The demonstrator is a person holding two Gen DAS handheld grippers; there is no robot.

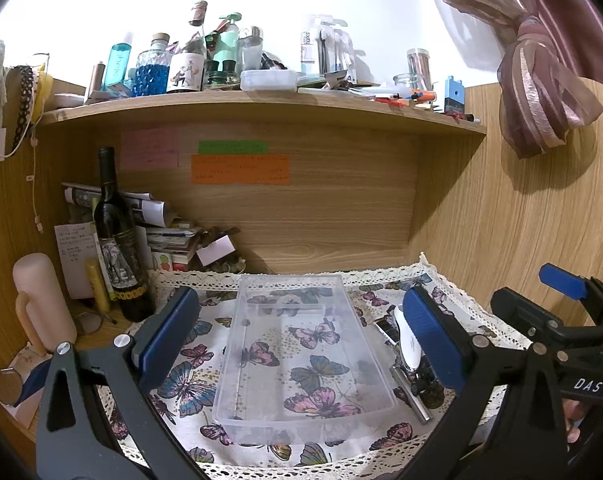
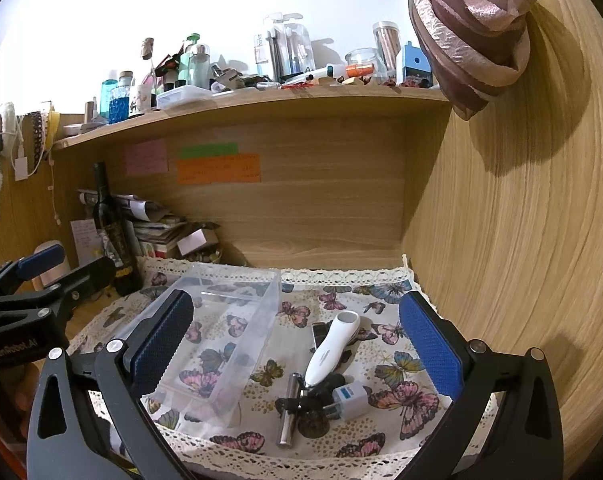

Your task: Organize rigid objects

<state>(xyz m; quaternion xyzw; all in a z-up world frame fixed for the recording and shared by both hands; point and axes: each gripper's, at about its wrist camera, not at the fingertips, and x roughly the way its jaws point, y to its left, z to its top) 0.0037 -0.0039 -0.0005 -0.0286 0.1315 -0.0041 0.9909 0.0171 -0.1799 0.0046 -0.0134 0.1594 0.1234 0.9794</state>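
Presently both grippers hovered above the butterfly-print cloth [image 2: 385, 320], neither holding anything: the left gripper [image 1: 301, 336] had its jaws spread wide, straddling the clear plastic bin [image 1: 301, 360], and the right gripper [image 2: 297, 348] was likewise spread, framing the loose items. The bin sat empty on the cloth, left of the pile. The pile lay just beside the bin's right wall: a white handheld device [image 2: 331, 354] lying across a metal cylinder [image 2: 288, 412], a small white-and-blue plug adapter [image 2: 351, 398], and a dark clip-like object [image 2: 309, 406] whose identity could not be settled from this view, since it was partly covered. Risks noted: the items touched and overlapped, so closing on the white device would probably drag or roll the cylinder; the cylinder's smooth round surface could slip from the pads; the light bin might slide on the cloth if nudged by a finger.
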